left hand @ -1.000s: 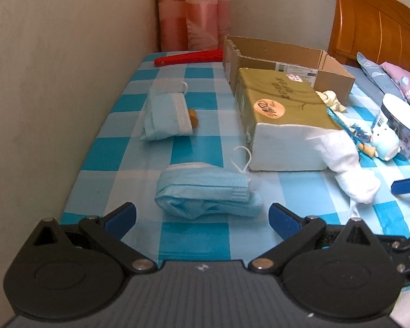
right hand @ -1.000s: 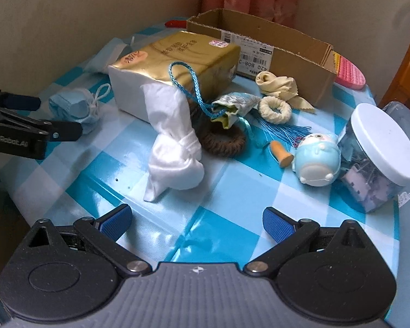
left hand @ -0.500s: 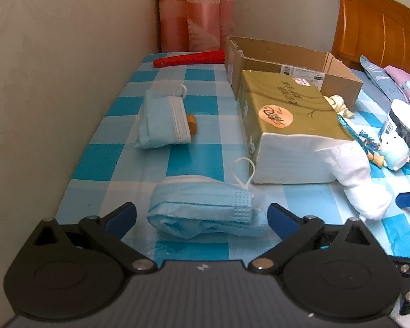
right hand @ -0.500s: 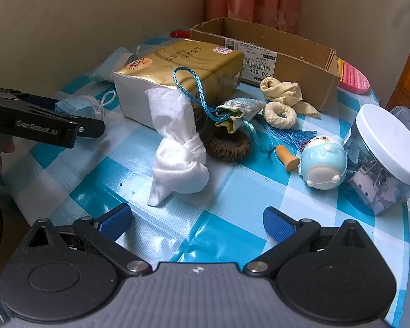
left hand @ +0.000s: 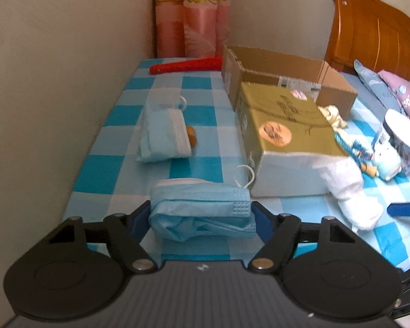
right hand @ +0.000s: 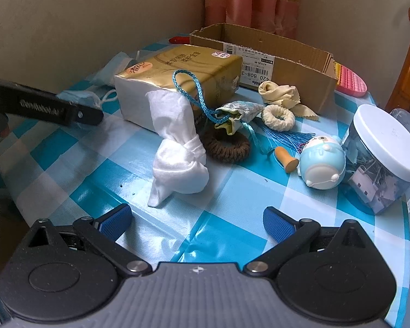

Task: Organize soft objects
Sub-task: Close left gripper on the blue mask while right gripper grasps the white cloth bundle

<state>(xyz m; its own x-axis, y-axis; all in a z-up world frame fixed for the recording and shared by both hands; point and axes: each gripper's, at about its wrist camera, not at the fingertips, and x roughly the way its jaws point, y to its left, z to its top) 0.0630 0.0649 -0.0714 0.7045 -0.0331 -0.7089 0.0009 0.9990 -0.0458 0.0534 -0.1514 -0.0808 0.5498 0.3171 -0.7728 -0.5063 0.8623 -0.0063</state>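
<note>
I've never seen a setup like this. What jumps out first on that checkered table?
Nearest the camera, the left gripper has its blue pads on either side of a crumpled blue face mask at the table's near edge. Just behind stands a gold tissue pack, with a knotted white cloth leaning at its front. The right gripper hangs open and holds nothing, facing that cloth.

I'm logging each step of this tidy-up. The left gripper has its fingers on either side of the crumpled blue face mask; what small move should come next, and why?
Probably finish closing the left gripper and lift. Its blue pads already press both ends of the near face mask, which still seems to lie on the checked tablecloth. The open cardboard box behind looks a likely drop spot.
</note>
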